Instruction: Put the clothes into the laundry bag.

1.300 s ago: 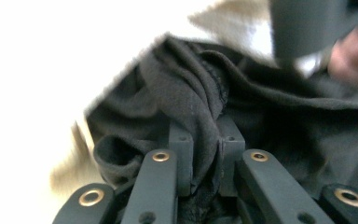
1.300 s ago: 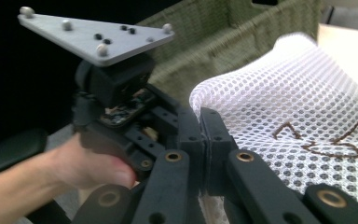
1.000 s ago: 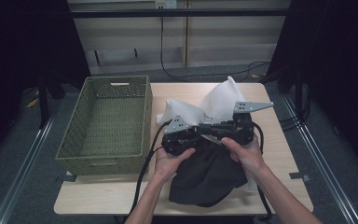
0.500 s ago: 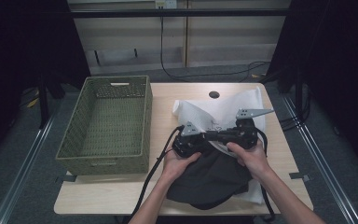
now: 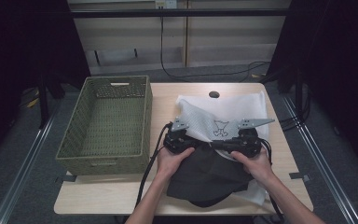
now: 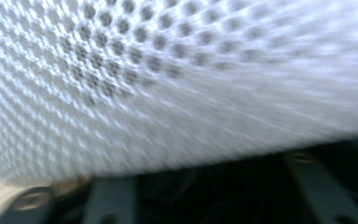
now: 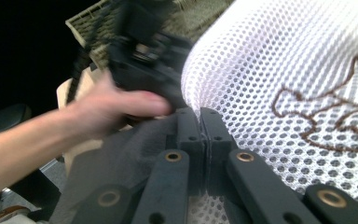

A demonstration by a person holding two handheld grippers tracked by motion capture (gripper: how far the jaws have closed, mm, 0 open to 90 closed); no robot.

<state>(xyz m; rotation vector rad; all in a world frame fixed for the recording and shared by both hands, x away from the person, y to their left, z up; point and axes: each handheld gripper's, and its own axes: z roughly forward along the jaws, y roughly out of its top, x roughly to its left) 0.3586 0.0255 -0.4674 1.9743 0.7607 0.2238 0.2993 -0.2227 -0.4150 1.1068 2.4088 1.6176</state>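
Spread over the right half of the pale wooden table (image 5: 279,154) lies a white mesh laundry bag (image 5: 228,109), a soft net sack of honeycomb weave with small round holes all over it. A brown outline figure is stitched on its face (image 7: 324,114), and the same mark sits near the bag's near edge in the high view, between the two grippers. The far part of the bag lies flat toward the table's back edge; its near part rises in a fold where the grippers meet it. From the bag's near end a dark grey cloth garment (image 5: 209,175) spills toward the person, crumpled on the table and partly over the bag's lower edge.

The right gripper (image 7: 200,122) has its two black jaws pressed together with the edge of the mesh pinched between them, right where white net meets dark cloth. The left gripper (image 5: 179,140) sits just beside it at the bag's left near corner; its jaws have just been opening, and in the left gripper view the blurred mesh lies close over them, though whether the pads press on it I cannot tell.

An olive-green woven rectangular basket (image 5: 107,121) stands on the table's left side, apart from the bag.
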